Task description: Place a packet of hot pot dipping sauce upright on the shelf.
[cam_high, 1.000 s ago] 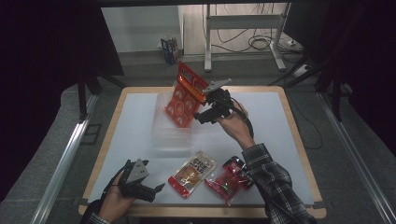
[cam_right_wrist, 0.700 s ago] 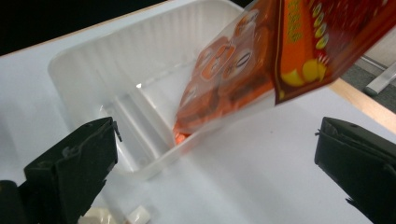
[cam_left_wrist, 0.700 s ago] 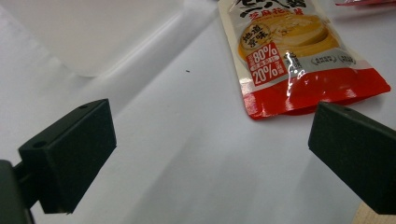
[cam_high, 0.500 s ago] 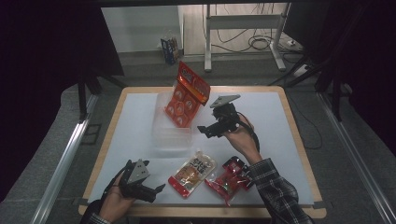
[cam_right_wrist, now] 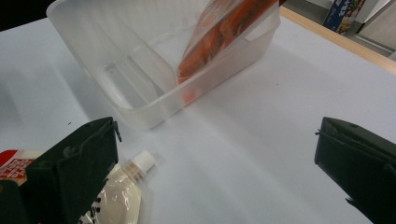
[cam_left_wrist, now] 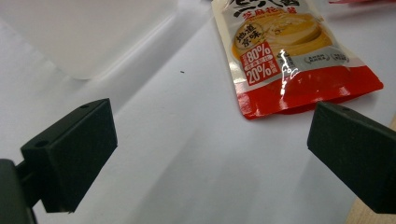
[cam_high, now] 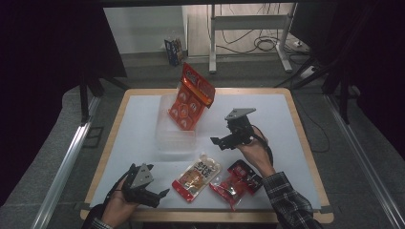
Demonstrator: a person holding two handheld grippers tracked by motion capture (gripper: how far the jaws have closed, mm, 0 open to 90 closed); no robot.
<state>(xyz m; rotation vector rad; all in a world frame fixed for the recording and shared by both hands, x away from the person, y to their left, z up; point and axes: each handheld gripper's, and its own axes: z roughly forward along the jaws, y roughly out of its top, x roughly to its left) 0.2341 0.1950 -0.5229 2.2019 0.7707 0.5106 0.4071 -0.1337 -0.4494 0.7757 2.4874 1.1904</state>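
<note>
A: Where is the orange packet (cam_high: pixel 192 98) at this moment?

B: It stands in the clear plastic box (cam_high: pixel 175 138), leaning on the box's far end, and its top rises high above the rim. The box sits on the tabletop (cam_high: pixel 133 129) a little toward the far edge, left of the middle. In the right gripper view the packet's (cam_right_wrist: pixel 224 32) lower part shows through the wall of the box (cam_right_wrist: pixel 140 93).

A: And the right gripper (cam_high: pixel 224 141)?

B: It hangs above the tabletop, to the right of the box and apart from it. The jaws are spread wide with nothing between them; in its own view only the white surface lies between the two black jaws.

A: The left gripper (cam_high: pixel 155 195)?

B: It is low at the near edge, close to the near left corner. Its jaws are also spread wide and empty, pointing at the spouted pouch (cam_high: pixel 197 175).

A: Where does that pouch lie?

B: Flat near the near edge, just in front of the box, with its white cap (cam_right_wrist: pixel 141 161) toward the box. The left gripper view shows its red bottom edge (cam_left_wrist: pixel 303 93). Just right of it lies a red packet (cam_high: pixel 236 182), by the person's right sleeve (cam_high: pixel 291 205).
</note>
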